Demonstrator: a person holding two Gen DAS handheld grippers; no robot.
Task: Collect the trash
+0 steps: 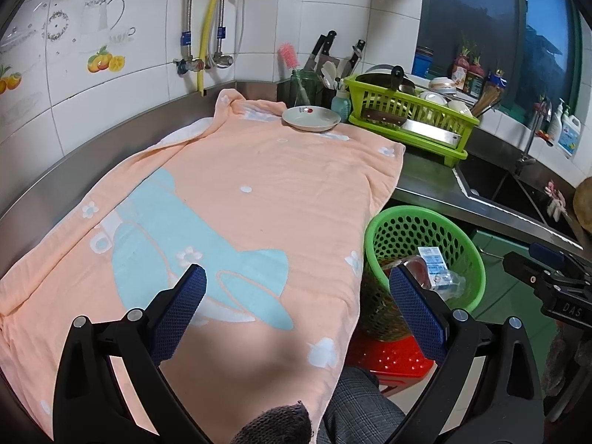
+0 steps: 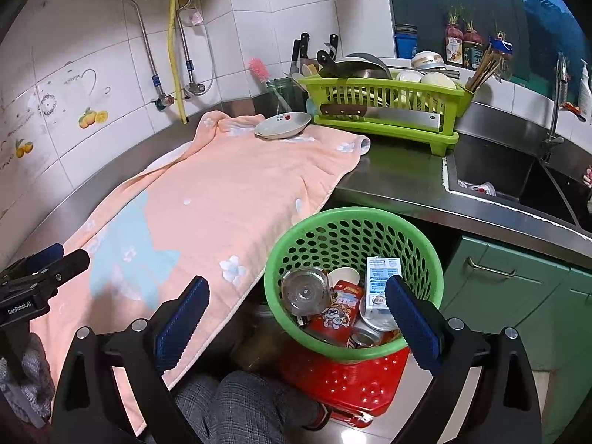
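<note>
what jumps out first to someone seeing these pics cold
The peach towel with its blue print covers most of the counter, a small plate at its far end. Beside the counter's edge, a green basket on a red stool holds cans, cups and a carton.

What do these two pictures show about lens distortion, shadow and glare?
Left wrist view: the fisheye bends the wall tiles and counter edge into curves, the corners go black, and a soft shadow falls on the towel between the open jaws. Right wrist view: the same bending, with glare on the steel counter and the clear bottle in the green basket; the window looks dark blue.
</note>
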